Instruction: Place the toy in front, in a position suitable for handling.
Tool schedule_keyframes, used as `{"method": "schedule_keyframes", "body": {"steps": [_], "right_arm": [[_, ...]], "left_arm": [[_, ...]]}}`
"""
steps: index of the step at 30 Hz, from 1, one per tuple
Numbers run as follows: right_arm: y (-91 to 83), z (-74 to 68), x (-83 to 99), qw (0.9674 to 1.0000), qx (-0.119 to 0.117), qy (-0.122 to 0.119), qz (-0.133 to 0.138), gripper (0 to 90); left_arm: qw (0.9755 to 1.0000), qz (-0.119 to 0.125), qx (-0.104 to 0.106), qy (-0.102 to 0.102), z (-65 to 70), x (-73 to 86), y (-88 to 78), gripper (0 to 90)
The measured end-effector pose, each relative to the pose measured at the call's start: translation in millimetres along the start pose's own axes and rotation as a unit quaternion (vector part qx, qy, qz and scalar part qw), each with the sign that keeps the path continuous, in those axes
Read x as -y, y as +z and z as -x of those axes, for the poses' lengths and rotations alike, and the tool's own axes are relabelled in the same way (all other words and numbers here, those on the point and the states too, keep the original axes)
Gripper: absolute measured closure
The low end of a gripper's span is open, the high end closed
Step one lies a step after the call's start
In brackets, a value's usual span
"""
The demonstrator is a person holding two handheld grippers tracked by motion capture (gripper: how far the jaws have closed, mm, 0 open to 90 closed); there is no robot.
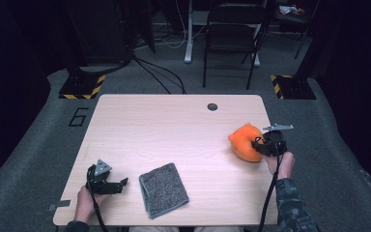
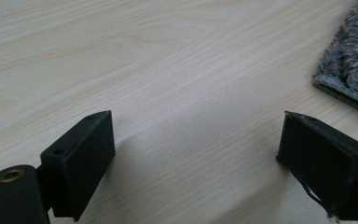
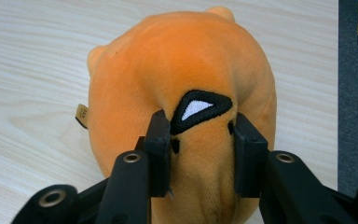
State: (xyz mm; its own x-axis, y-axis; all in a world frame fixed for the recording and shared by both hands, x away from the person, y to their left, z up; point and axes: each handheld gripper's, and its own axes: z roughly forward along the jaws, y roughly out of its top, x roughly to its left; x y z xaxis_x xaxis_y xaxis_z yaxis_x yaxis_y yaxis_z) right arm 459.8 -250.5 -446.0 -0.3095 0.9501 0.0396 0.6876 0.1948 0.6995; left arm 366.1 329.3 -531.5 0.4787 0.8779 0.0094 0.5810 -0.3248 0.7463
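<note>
An orange plush toy [image 1: 245, 141] lies near the table's right edge. My right gripper [image 1: 263, 146] has its jaws pressed into the toy's near side. In the right gripper view the orange plush toy [image 3: 168, 65] bulges between the two black pads [image 3: 158, 140], pinched beside a black and white stitched patch [image 3: 198, 108]. My left gripper [image 1: 121, 184] rests low at the front left of the table, its jaws wide apart. The left gripper [image 2: 196, 158] has only bare wood between its pads. A folded grey cloth [image 1: 163, 189] lies just right of it.
The light wooden table [image 1: 174, 125] has a round cable hole [image 1: 212, 107] at the back. A folding chair [image 1: 232, 34] and stand bases with yellow-black stripes [image 1: 82, 89] are on the floor beyond. The grey cloth's corner [image 2: 352, 60] is at the upper right of the left gripper view.
</note>
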Motion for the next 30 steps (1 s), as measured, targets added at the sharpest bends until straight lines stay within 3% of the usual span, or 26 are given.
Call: {"method": "schedule_keyframes", "body": {"steps": [7, 10, 14, 20, 26, 30], "right_arm": [[-7.2, -4.7, -7.0, 0.9994, 0.009, -0.015, 0.030, 66.9], [-13.1, -8.3, -11.5, 0.9988, -0.005, -0.025, 0.041, 66.8], [-20.6, -18.8, -19.0, 0.9962, -0.028, -0.057, 0.059, 66.6], [-20.3, -34.8, -27.7, 0.9933, -0.053, -0.083, 0.061, 66.4], [-12.1, -53.6, -39.8, 0.9881, -0.084, -0.111, 0.066, 66.1], [-5.4, -64.2, -44.2, 0.9815, -0.111, -0.138, 0.072, 66.1]], "left_arm": [[1.0000, -0.005, 0.000, -0.001, 0.1, 0.8, -2.1, 10.7], [1.0000, -0.005, 0.000, -0.001, 0.0, 0.7, -2.1, 10.7], [1.0000, -0.005, 0.000, 0.000, -0.2, 0.7, -2.0, 10.7], [1.0000, -0.006, 0.002, 0.002, -0.6, 0.4, -2.0, 10.7], [1.0000, -0.007, 0.005, 0.004, -1.4, -0.1, -1.6, 10.7], [1.0000, -0.007, 0.005, 0.004, -1.4, -0.2, -1.5, 10.7]]}}
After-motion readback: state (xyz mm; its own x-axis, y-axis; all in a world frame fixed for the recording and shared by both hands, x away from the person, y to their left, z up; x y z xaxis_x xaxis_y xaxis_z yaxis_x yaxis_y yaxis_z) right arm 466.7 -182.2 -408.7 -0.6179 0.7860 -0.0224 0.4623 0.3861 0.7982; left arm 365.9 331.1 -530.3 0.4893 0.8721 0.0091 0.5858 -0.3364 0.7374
